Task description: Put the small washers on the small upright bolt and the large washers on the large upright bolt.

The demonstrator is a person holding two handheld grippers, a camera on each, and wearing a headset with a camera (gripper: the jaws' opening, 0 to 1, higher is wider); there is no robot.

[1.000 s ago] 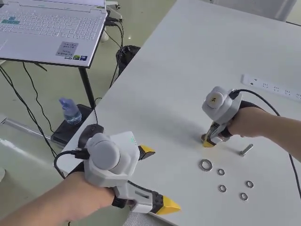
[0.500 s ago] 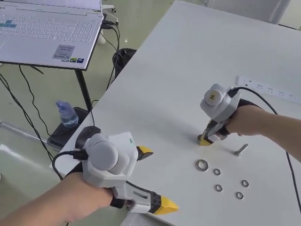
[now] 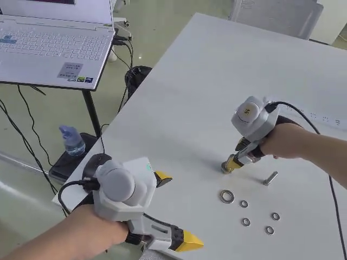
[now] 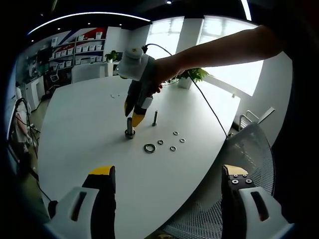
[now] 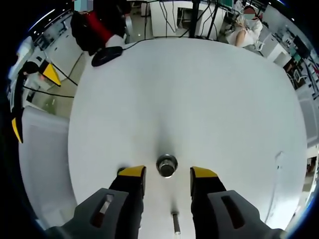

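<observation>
Yellow tips of the right hand-held gripper (image 5: 168, 173) stand spread on either side of the upright bolt (image 5: 166, 166) on the white surface (image 3: 206, 92) — a gap shows on each side. Just beside it a thinner bolt (image 3: 270, 178) lies flat, with one large washer (image 3: 226, 196) and four small washers (image 3: 244, 204) loose nearby. The left hand-held gripper (image 3: 178, 208) hovers at the surface's near edge, jaws wide apart.

office-like lab: long white table (image 3: 206, 76), laptop (image 3: 54, 40) on stand, shelves of boxes (image 4: 72, 50), potted plant (image 4: 192, 75)
</observation>
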